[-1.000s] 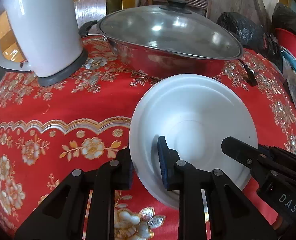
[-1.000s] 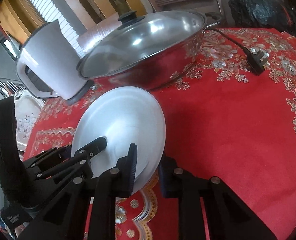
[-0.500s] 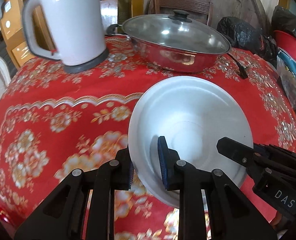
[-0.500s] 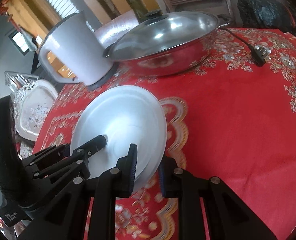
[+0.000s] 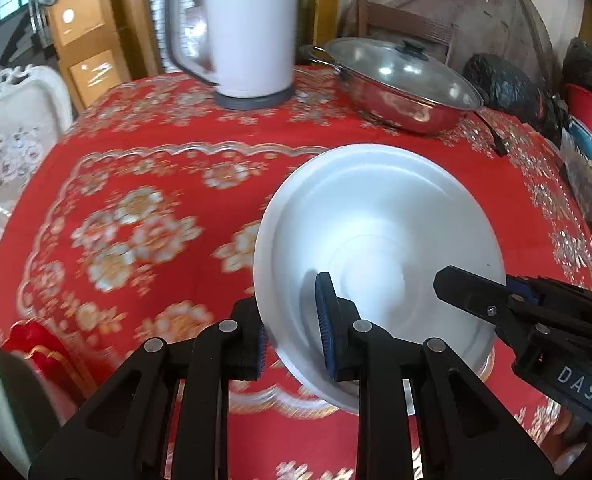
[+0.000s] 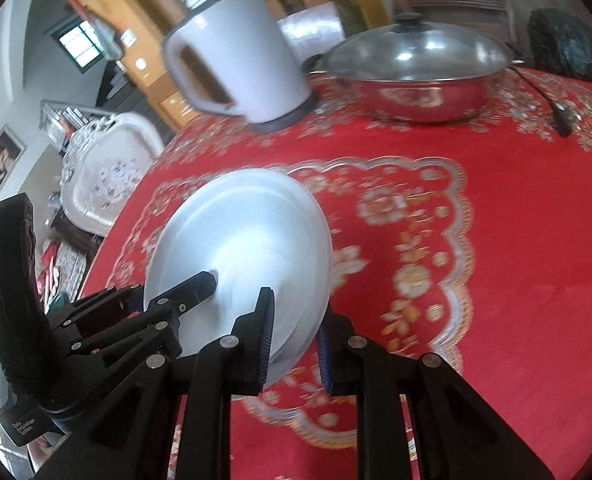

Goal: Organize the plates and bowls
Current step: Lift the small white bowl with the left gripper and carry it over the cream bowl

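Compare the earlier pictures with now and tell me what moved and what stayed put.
Both grippers, left gripper and right gripper, have carried the white plate back from the kettle and lidded pan, which now look smaller and farther off, with more red tablecloth in view. Unchanged: both grippers stay clamped on opposite rims; kettle and pan still on the table.

White plate [image 5: 379, 216], round, plain, shallow w/ raised rim, inside facing up. Held tilted above the red flowered cloth, not resting on it. Rim pinched on two opposite sides. A 2nd white rim shows just under its near edge, so prob. more than one plate stacked; can't tell for sure.
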Demonstrator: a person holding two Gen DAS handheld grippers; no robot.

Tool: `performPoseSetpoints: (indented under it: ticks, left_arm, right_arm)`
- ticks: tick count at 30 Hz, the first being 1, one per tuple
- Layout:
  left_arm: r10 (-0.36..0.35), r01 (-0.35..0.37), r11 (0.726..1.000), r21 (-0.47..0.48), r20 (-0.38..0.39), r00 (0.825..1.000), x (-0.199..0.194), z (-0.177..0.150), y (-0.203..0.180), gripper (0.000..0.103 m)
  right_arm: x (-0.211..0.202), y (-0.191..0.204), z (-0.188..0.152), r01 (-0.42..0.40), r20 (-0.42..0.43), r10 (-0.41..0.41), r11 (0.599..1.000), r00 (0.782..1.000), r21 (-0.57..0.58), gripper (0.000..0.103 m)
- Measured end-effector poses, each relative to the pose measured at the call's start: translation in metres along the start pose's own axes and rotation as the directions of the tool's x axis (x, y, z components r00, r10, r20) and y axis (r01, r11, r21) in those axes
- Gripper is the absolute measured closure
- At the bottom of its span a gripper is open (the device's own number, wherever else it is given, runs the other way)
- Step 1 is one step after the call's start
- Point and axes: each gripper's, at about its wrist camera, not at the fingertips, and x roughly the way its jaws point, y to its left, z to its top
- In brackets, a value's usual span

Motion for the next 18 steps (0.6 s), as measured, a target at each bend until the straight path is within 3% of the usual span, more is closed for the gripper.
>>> performPoseSetpoints:
  ticks: [18]
  left_arm:
    - [0.068,-0.056,0.989,-0.133,0.082,0.994,-0.101,-0.037,0.105,0.081]
  right_arm:
    - [0.004,0.129,-0.007,-0.103,-0.082,0.086,0.964,0.993,-0.245,0.081]
